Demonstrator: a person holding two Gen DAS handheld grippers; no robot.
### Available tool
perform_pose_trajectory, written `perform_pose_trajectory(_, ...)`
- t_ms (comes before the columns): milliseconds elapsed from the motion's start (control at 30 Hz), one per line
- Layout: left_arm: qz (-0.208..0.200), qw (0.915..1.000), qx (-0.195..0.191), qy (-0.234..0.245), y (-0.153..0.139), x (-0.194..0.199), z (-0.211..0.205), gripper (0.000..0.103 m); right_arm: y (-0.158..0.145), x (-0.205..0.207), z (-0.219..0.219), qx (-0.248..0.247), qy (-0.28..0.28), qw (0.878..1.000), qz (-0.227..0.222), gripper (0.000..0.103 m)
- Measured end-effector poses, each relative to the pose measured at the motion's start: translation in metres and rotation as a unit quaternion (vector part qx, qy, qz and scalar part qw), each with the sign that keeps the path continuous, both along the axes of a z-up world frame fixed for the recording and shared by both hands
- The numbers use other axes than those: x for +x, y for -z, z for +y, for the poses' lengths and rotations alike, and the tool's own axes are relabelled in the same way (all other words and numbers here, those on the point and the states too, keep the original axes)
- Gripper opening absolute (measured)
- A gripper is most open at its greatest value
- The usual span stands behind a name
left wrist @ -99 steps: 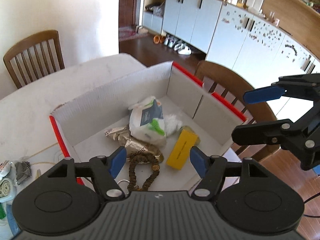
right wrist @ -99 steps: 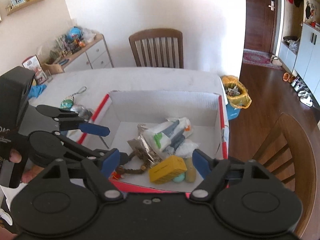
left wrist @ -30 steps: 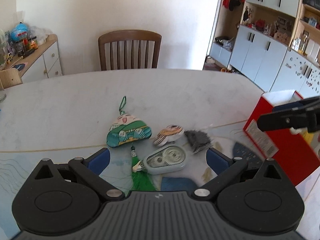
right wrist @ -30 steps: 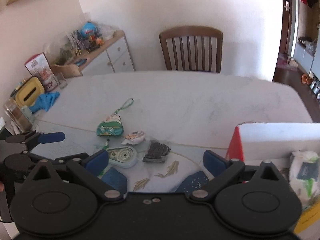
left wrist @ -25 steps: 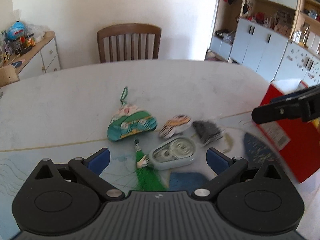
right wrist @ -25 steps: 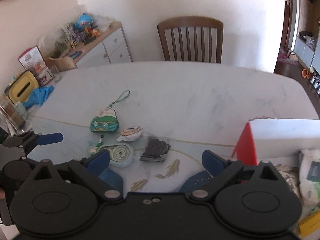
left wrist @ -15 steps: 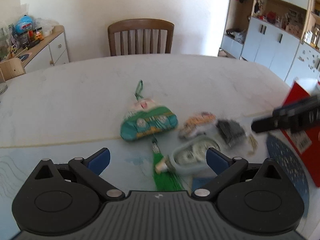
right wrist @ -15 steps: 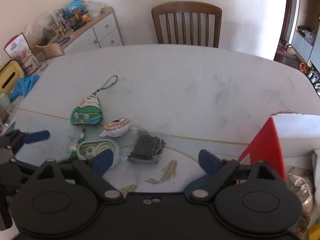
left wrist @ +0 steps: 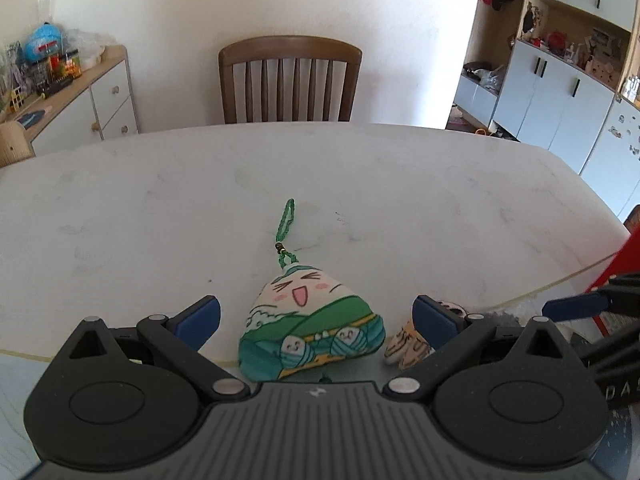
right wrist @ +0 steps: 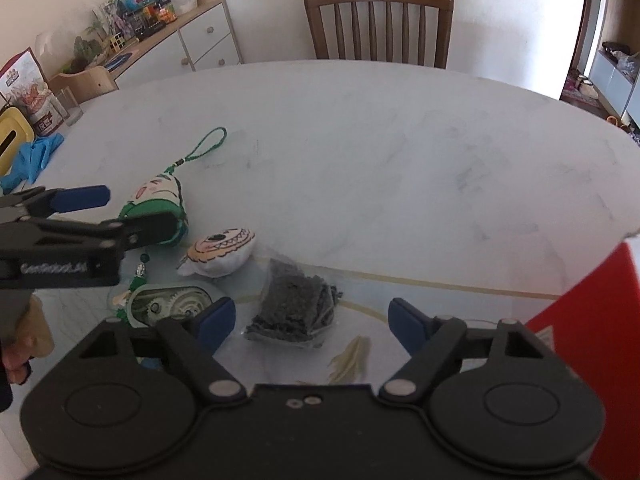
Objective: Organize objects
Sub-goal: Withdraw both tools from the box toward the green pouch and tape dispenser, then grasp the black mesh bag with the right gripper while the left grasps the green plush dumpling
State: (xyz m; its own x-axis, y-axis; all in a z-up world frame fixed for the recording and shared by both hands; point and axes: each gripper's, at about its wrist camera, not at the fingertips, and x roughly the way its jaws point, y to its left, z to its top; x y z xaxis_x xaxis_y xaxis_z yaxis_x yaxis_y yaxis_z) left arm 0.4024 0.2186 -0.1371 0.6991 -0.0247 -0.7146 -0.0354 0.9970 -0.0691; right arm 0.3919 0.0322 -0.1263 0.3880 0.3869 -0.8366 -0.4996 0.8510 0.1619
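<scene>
A green and white plush charm [left wrist: 310,326] with a smiling face and a green cord loop lies on the table between the wide-apart fingers of my left gripper [left wrist: 316,314], which is open and not touching it. In the right wrist view the same charm [right wrist: 158,200] lies partly behind the left gripper [right wrist: 116,216]. My right gripper [right wrist: 310,320] hovers over a dark grey bundle in a clear bag [right wrist: 294,306]; its jaws are closing, with the pads clear of the bundle. A small striped plush [right wrist: 220,252] and a correction tape dispenser [right wrist: 168,304] lie beside it.
The red and white cardboard box [right wrist: 592,344] stands at the right. A wooden chair [left wrist: 290,80] stands at the table's far side, and a sideboard with clutter [right wrist: 160,28] is at the back left. A blue glove [right wrist: 32,158] lies at the table's left edge.
Both grippers have come down and closer to the small things on the table. The left one now frames the green charm; the right one has narrowed over the grey bundle.
</scene>
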Motion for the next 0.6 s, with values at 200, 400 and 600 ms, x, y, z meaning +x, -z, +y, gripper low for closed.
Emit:
perform_pose_trajectory(200, 0.017, 0.9998, -0.002, -0.013, 0.014, 0.011, 0.002, 0.103, 0.008, 0.002, 0.008, -0.006, 0.008, 1.0, 0.001, 0.078)
perform_pose_trajectory(400, 0.01, 0.9998, 0.006, -0.014, 0.019, 0.007, 0.0, 0.101, 0.009, -0.001, 0.013, -0.01, 0.017, 1.0, -0.015, 0.064)
perform_pose_trajectory(600, 0.012, 0.9999, 0.0, -0.01, 0.021, 0.004, 0.001, 0.08, 0.009, -0.003, 0.014, -0.022, 0.031, 0.999, -0.025, 0.049)
